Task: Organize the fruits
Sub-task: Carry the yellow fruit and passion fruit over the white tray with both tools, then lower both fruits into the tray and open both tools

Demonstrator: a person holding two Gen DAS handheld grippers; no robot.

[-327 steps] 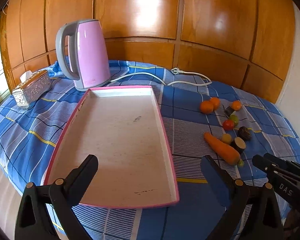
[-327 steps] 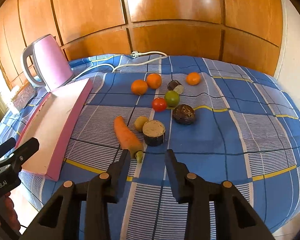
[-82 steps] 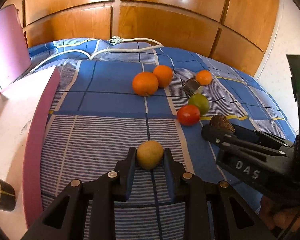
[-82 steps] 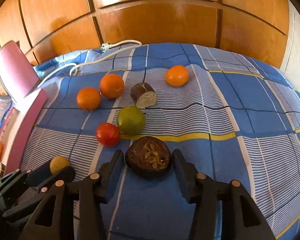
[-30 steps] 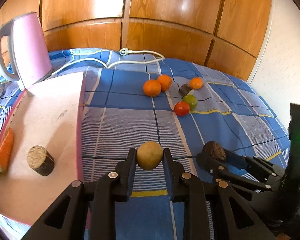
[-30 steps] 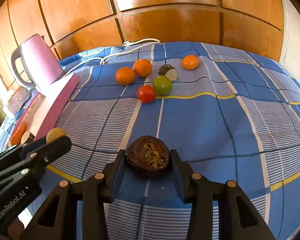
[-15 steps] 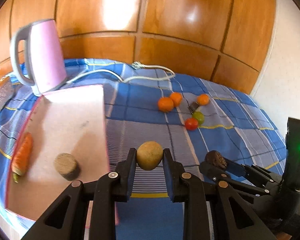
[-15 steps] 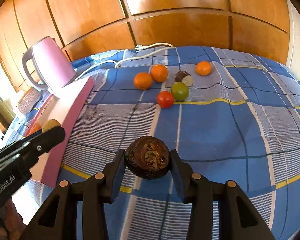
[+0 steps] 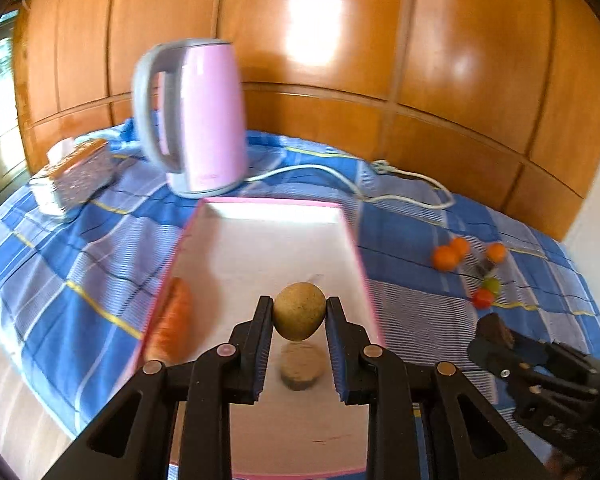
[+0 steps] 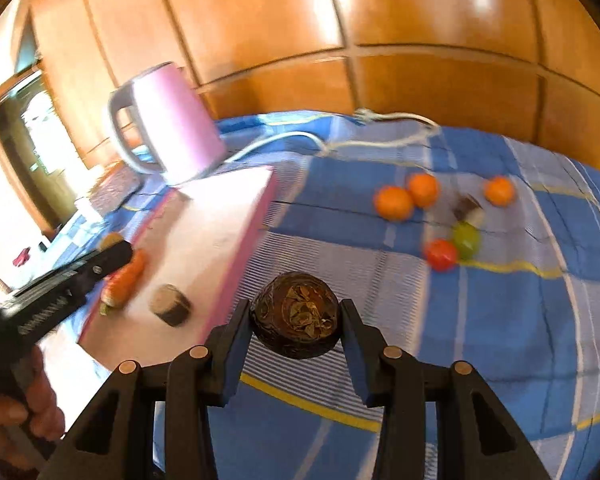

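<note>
The left gripper (image 9: 299,312) clamps its fingers on a tan fruit (image 9: 299,311) above the tray (image 9: 260,240). The right gripper (image 10: 295,322) clamps a dark brown fruit (image 10: 295,321) just off the tray's right edge, above the bed (image 10: 500,300).

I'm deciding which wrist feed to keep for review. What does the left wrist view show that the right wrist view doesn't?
Left wrist only: the tray's far rim.

Right wrist only: the person's hand.

Both: the left gripper holding the tan fruit, the right gripper holding the dark brown fruit, and the carrot, kettle and oranges.
</note>
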